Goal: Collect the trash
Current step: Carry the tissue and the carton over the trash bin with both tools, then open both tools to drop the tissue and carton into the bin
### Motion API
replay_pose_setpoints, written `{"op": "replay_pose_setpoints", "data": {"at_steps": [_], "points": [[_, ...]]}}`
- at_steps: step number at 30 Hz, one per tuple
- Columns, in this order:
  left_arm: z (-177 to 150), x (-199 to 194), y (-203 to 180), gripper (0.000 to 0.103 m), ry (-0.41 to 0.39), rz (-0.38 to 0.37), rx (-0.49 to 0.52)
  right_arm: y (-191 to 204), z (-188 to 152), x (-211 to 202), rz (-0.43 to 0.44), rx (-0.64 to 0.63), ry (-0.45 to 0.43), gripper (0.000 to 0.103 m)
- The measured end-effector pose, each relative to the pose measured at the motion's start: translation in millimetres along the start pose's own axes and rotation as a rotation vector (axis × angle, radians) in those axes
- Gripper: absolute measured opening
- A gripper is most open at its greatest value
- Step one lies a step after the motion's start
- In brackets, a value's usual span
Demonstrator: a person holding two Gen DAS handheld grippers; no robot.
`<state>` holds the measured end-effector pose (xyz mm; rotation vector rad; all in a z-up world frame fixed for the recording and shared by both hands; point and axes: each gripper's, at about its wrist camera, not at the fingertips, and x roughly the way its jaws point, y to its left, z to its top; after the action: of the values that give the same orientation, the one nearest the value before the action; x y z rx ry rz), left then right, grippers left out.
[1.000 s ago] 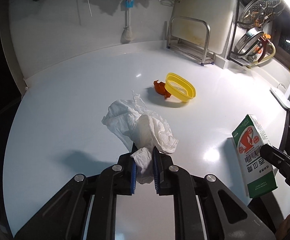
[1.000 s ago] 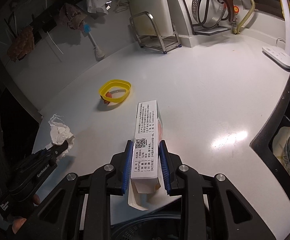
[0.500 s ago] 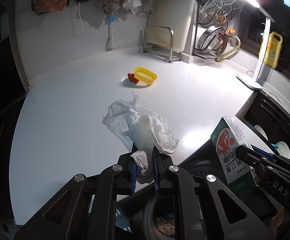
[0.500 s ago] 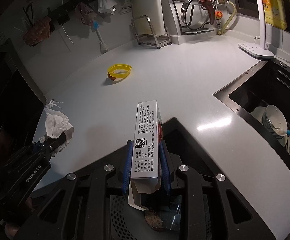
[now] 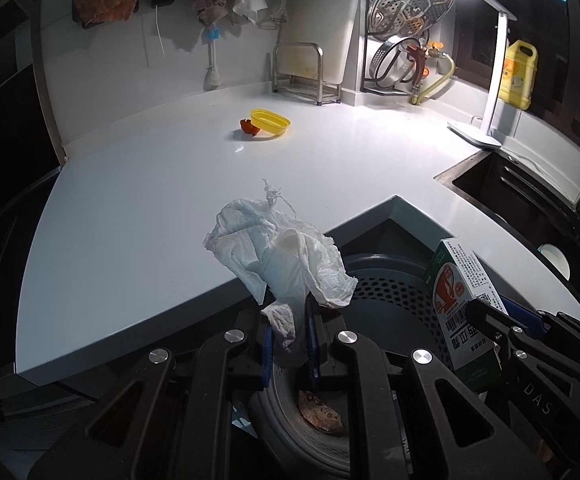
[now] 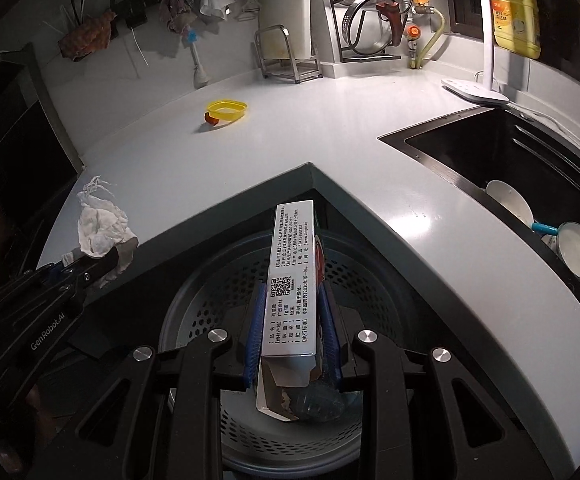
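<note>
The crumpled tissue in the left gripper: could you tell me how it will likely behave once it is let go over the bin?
The crumpled tissue looks floppy and very light: it billows loosely above the left gripper, so it may drift. Its creased folds could cling to the pads. The bin lies below, so it should probably land inside.

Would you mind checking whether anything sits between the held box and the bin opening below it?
Nothing visible does: the box, clamped in the right gripper, hangs directly over the open perforated bin, which has no lid across it.

Two wrist fisheyes, close above bin [image 5: 390, 304], angled down toward counter [image 6: 330, 120], sharing bin, counter, back wall
</note>
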<state>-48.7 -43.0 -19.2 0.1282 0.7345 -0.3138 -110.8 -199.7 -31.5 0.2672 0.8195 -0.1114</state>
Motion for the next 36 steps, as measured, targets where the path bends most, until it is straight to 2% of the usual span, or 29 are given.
{"op": "replay_pose_setpoints", "data": {"at_steps": [5, 12, 23, 30, 32, 34, 36], "points": [[-14.9, 0.8, -8.1, 0.014, 0.011, 0.003, 0.013, -0.8, -21.7, 1.2, -0.039, -0.044, -0.002, 0.026], [-32.1, 11.1, -11.7, 0.014, 0.066, -0.026, -0.008, 0.4, -40.3, 2.1, -0.027, -0.095, -0.012, 0.026], [-44.6, 20.8, -12.7, 0.014, 0.106, -0.029, -0.016, 0.1, -45.5, 10.8, 0.005, -0.101, 0.006, 0.027], [-46.7, 26.6, -12.5, 0.019, 0.125, -0.032, -0.018, -1.4, -45.4, 19.1, 0.019, -0.090, 0.024, 0.027], [-47.5, 26.6, -11.9, 0.024, 0.123, -0.027, -0.019, -2.2, -45.3, 20.6, 0.018, -0.091, 0.025, 0.027], [-47.3, 27.1, -11.4, 0.035, 0.121, -0.022, -0.021, -3.3, -45.4, 20.5, 0.017, -0.088, 0.021, 0.028], [-47.4, 27.1, -10.9, 0.042, 0.119, -0.018, -0.022, -3.9, -45.0, 19.5, 0.012, -0.085, 0.013, 0.036]]}}
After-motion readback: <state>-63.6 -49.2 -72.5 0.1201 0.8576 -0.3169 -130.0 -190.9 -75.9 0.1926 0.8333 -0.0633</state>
